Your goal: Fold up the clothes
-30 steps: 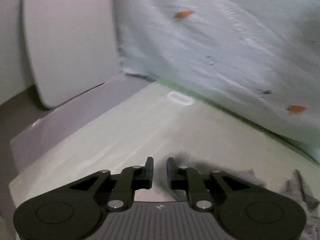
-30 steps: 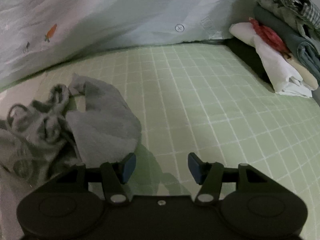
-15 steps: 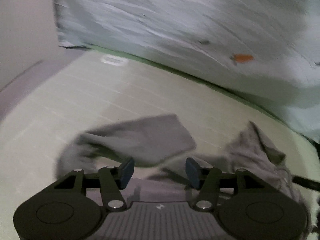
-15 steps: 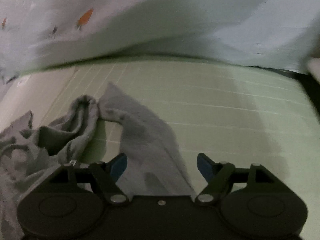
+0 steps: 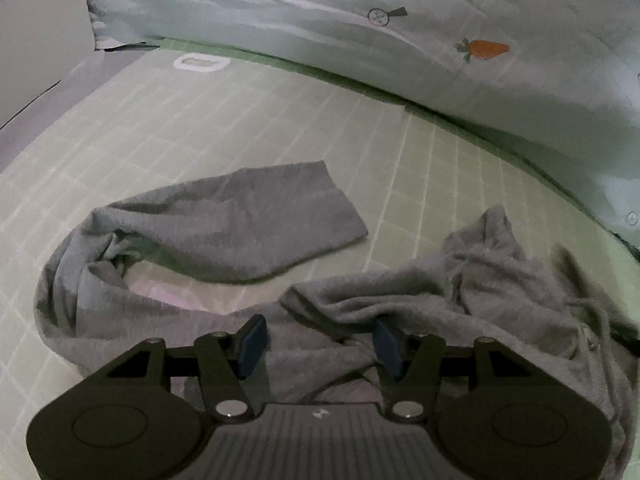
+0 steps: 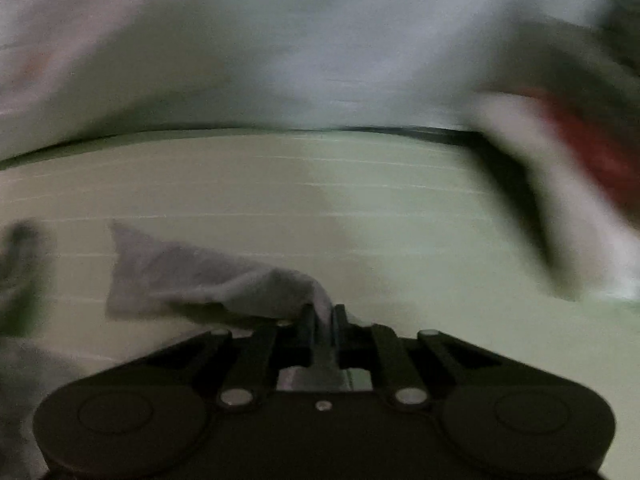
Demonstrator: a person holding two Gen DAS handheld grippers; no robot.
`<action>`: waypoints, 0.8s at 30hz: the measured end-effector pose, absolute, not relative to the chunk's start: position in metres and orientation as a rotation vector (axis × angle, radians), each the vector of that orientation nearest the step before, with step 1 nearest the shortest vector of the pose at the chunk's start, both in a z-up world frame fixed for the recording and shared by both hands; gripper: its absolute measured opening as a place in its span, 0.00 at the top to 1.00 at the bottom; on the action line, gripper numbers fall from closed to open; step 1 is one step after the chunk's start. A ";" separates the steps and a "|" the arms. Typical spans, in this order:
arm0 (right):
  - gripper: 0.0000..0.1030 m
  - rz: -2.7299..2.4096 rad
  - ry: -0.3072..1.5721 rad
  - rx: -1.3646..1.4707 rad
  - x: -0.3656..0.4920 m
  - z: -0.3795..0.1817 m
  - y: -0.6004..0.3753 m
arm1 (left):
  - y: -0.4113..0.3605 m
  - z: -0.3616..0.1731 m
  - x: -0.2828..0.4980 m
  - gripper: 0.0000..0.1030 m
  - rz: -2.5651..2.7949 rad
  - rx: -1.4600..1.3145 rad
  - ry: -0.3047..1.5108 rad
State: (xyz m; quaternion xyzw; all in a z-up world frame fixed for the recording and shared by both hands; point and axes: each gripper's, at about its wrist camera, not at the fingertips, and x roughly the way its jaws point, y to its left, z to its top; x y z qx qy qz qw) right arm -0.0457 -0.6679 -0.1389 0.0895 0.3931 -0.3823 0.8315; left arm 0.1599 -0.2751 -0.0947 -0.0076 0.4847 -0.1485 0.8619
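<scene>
A crumpled grey garment (image 5: 480, 292) lies on the green checked bed sheet (image 5: 240, 120), one sleeve (image 5: 240, 216) curling off to the left. My left gripper (image 5: 318, 344) hovers low over its middle, jaws opening, grey cloth below and between the blue pads (image 5: 252, 340), which do not press on it. In the blurred right wrist view, my right gripper (image 6: 322, 320) is closing, and its jaws pinch a fold of the grey garment (image 6: 192, 276). The cloth trails off to the left over the sheet (image 6: 360, 208).
A pale blue quilt with carrot prints (image 5: 400, 8) is heaped along the far side of the bed. A white label (image 5: 202, 63) lies on the sheet at far left beside a pale wall (image 5: 36, 40). A blurred pile of clothes (image 6: 592, 152) sits at the right.
My left gripper went from shut to open and came down over the grey garment. My right gripper closed on the garment's edge and swung right, drawing the cloth along.
</scene>
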 end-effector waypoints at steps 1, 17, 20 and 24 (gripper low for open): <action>0.92 -0.895 0.854 0.181 -0.062 -0.137 -0.681 | -0.274 -0.096 0.160 0.38 -0.309 -0.017 1.018; 0.28 -0.619 0.790 0.354 0.006 -0.123 -0.621 | -0.268 -0.101 0.162 0.26 -0.276 -0.038 1.047; 0.30 -0.437 0.796 0.432 0.049 -0.130 -0.594 | -0.265 -0.103 0.163 0.17 -0.244 -0.034 1.055; 0.36 -0.229 0.833 0.548 0.093 -0.142 -0.562 | -0.264 -0.108 0.166 0.14 -0.232 -0.036 1.071</action>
